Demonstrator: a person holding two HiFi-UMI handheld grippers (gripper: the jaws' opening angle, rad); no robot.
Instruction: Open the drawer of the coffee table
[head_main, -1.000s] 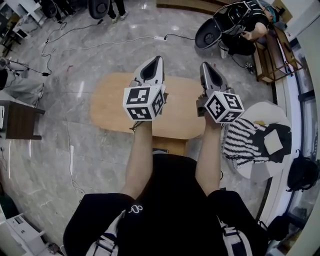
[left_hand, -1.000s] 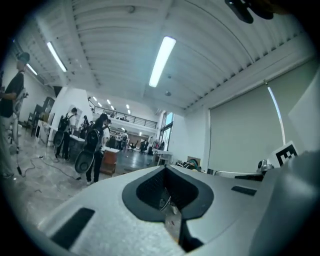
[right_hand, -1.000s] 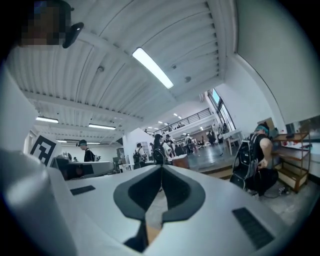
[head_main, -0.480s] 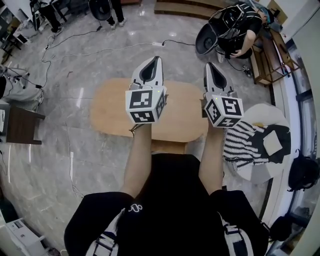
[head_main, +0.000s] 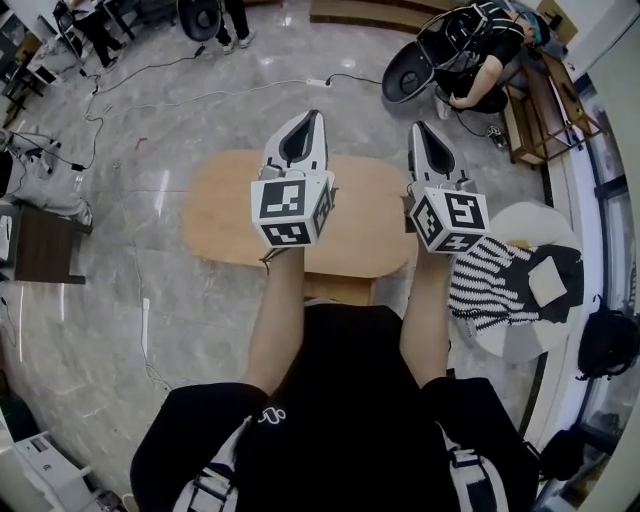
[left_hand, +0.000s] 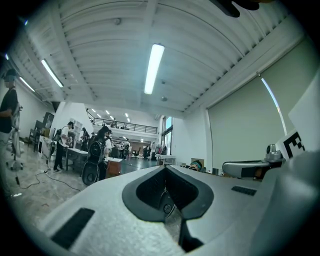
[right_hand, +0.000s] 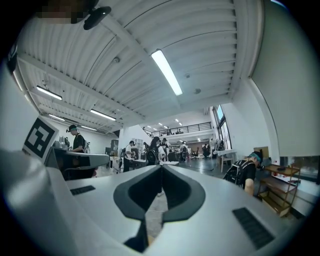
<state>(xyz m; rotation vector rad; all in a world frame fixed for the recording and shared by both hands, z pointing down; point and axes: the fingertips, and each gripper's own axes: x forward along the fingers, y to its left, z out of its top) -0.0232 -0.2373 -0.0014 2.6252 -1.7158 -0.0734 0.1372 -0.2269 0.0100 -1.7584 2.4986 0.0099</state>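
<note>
Both with jaws together and empty, left gripper and right gripper hover over the counter; unopened, they'd likely just bump the drawer.

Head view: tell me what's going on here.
A person stands over the wooden coffee table, holding a gripper in each hand. The left gripper and the right gripper are both shut and empty, held level above the tabletop and touching nothing. Neither has gone to the drawer yet.

Matt light wooden coffee table on glossy marble-look floor
</note>
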